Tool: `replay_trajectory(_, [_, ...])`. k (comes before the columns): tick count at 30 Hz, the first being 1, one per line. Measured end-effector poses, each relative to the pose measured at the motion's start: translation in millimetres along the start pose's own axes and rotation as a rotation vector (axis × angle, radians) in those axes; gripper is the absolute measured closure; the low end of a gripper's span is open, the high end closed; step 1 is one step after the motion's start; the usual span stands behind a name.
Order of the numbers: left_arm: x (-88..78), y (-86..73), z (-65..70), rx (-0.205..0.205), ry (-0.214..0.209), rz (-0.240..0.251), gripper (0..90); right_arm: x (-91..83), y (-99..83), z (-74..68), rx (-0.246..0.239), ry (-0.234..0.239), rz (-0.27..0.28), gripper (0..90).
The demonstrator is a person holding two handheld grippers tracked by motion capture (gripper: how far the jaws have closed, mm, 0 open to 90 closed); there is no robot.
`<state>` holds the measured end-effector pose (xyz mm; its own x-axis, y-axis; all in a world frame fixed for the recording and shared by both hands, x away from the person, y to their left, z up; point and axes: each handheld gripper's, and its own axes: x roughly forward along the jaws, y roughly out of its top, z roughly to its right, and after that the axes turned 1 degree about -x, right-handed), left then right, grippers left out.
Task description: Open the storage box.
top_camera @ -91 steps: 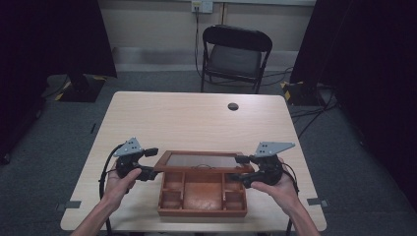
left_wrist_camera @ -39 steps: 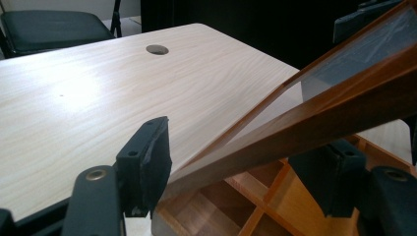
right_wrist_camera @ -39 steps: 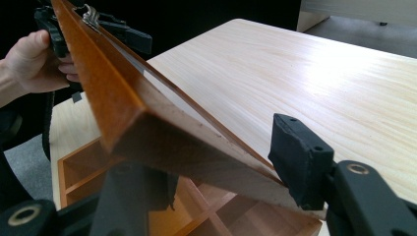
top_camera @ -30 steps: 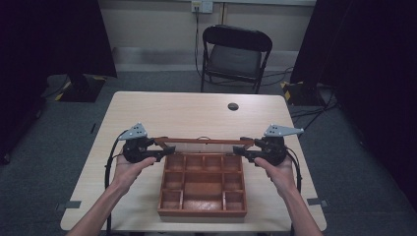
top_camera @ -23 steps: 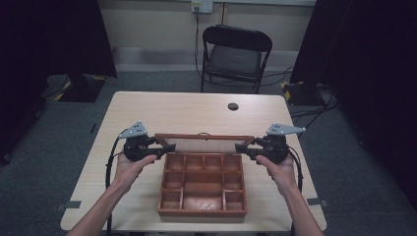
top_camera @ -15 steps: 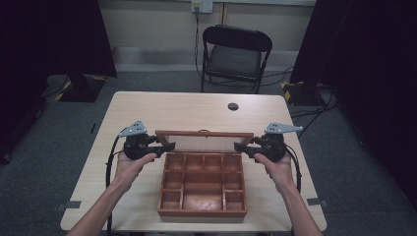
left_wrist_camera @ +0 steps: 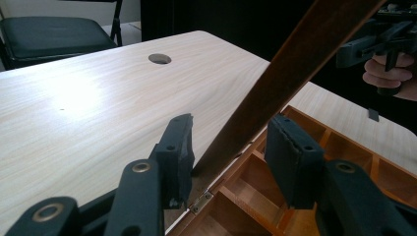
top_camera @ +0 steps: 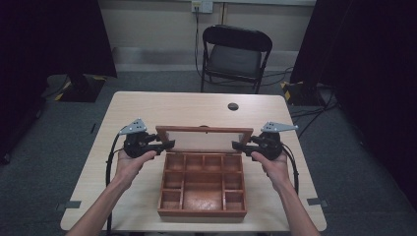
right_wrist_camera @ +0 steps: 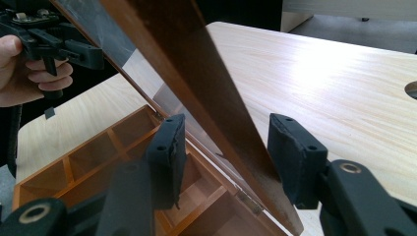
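Wooden compartment box [top_camera: 202, 184] at the near edge of the table [top_camera: 147, 105], centred, lid [top_camera: 204, 139] raised and tilted back toward the far edge on its hinges. Left gripper [left_wrist_camera: 228, 147] and right gripper [right_wrist_camera: 223, 147] at either end of the lid, jaws parted with the lid's frame between the pads; contact with the wood cannot be told. Beyond, round hole [top_camera: 233, 106] near the far edge. Black folding chair [top_camera: 233, 54] behind the table.
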<state>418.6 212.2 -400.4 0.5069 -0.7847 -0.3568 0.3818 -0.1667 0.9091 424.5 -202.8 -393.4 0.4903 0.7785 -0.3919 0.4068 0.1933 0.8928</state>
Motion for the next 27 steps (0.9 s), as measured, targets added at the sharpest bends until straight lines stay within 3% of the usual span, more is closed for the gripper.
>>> replay_trajectory(27, [12.8,-6.4,-17.1,-0.035,0.018,-0.014,57.6,9.4,4.9,10.9,0.010,-0.028,0.017,52.6])
